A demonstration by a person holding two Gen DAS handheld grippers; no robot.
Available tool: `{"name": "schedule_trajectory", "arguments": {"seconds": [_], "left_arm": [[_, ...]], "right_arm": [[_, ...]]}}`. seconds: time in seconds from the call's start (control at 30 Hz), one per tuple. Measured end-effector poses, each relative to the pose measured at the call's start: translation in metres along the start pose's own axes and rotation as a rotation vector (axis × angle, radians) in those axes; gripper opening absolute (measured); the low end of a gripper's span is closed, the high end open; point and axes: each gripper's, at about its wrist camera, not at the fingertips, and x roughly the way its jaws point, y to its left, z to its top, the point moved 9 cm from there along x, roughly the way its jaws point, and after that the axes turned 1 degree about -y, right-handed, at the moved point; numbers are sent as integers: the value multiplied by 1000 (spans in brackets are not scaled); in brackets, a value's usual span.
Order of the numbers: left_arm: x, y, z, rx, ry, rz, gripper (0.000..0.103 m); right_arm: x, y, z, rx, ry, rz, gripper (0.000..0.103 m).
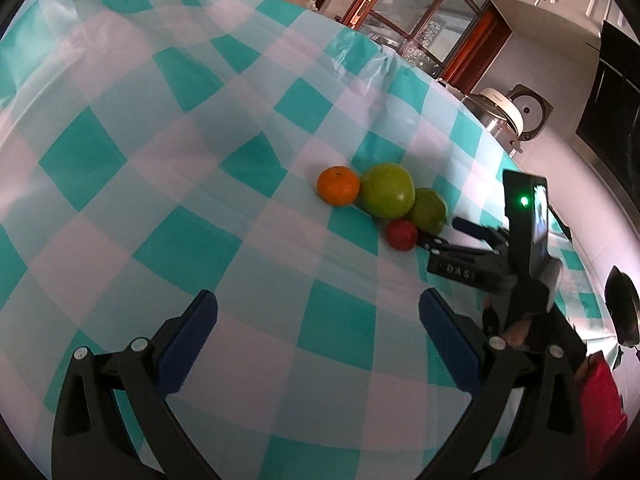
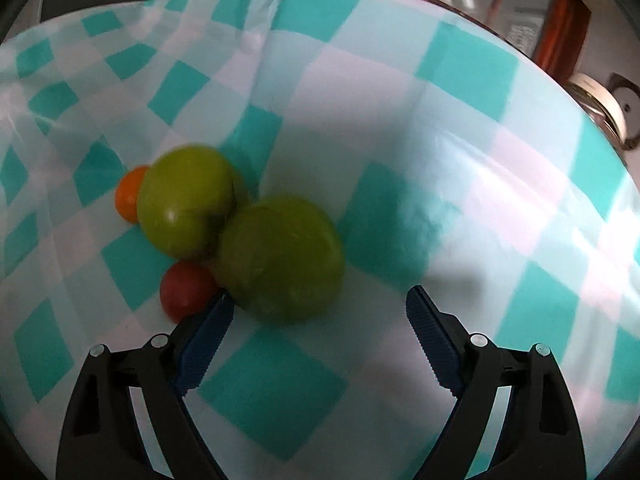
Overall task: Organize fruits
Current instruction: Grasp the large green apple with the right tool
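Right gripper (image 1: 440, 236) marked "DAS", spread wide beside green apple (image 2: 280, 256).

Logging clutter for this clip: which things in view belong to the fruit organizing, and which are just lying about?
Job:
orange
larger green fruit
smaller green fruit
small red fruit
right gripper, open beside the cluster
left gripper, open, holding nothing

Lying about:
checkered tablecloth
rice cooker
glass cabinet
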Motion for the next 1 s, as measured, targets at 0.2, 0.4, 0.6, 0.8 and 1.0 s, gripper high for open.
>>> {"name": "schedule_trajectory", "arguments": {"seconds": [0.2, 0.4, 0.6, 0.8, 1.0], "left_arm": [[1, 6, 0, -41, 4, -1, 101], [1, 11, 0, -67, 4, 16, 101], [0, 10, 1, -52, 1, 27, 101], [-1, 6, -1, -15, -6, 58, 101], [2, -8, -5, 65, -3, 139, 101]], "right_arm": [[4, 5, 18, -14, -19, 88, 84], [-18, -2, -10, 118, 37, 132, 58], [-98, 0, -84, 496, -5, 245, 59], [-126, 16, -118, 702, -51, 225, 59], [-133, -16, -119, 849, -151, 132, 59]]}}
